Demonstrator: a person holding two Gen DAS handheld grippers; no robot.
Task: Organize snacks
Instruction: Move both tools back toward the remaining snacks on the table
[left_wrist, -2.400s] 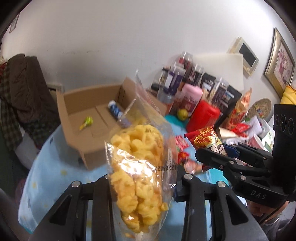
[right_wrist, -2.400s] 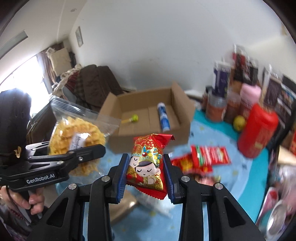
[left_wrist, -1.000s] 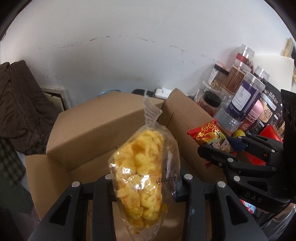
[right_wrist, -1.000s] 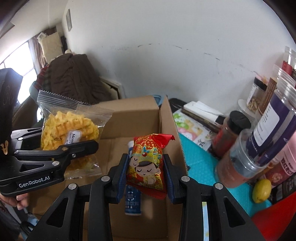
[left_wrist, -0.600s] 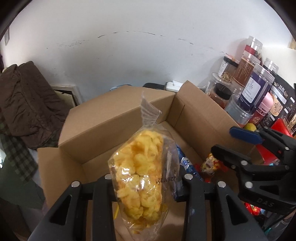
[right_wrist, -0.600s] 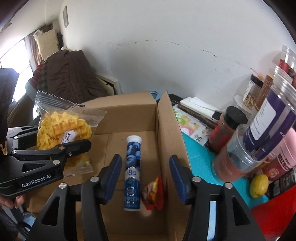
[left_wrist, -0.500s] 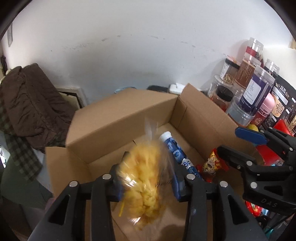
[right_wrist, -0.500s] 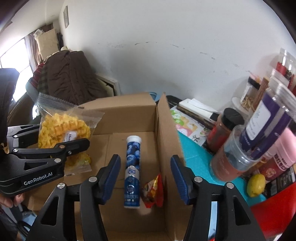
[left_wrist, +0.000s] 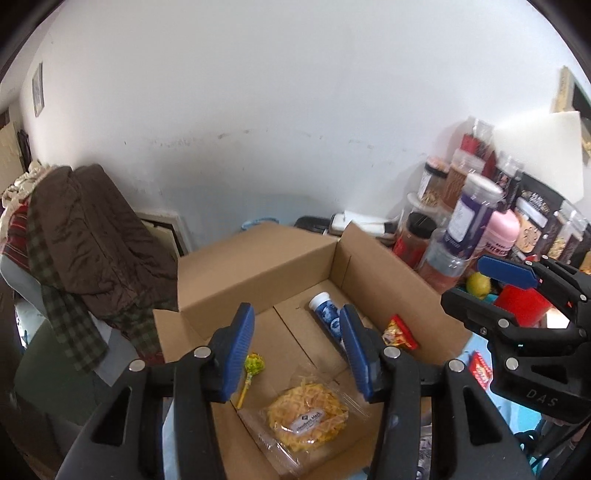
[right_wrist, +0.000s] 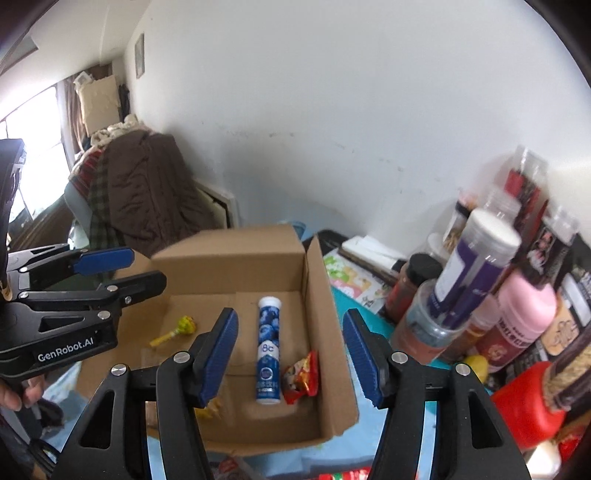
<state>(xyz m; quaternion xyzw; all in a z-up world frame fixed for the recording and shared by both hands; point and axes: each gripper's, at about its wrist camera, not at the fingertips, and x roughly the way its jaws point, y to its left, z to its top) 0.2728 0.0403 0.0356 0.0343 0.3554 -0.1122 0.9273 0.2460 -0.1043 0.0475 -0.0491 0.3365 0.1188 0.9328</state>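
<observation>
An open cardboard box (left_wrist: 258, 258) (right_wrist: 229, 266) holds the snacks. On its floor lie a clear bag of yellow crisps (left_wrist: 308, 417), a small red packet (left_wrist: 399, 334) (right_wrist: 301, 376), a blue tube (left_wrist: 327, 314) (right_wrist: 268, 343) and a yellow lollipop (left_wrist: 253, 365) (right_wrist: 183, 326). My left gripper (left_wrist: 297, 352) hangs above the box with nothing between its blue pads, its jaws opening. My right gripper (right_wrist: 290, 356) hovers over the tube and red packet, jaws also opening and holding nothing.
Jars, bottles and a pink container (right_wrist: 524, 314) crowd the blue tablecloth right of the box, with a red canister (right_wrist: 524, 410) and a lemon (left_wrist: 478, 284). Brown and checked clothes (left_wrist: 85, 240) hang over a chair at the left. A white wall stands behind.
Both grippers let go: the red packet dropped into the box first, then the crisps bag. Both grippers have since risen and drawn back from the box with jaws wider.
</observation>
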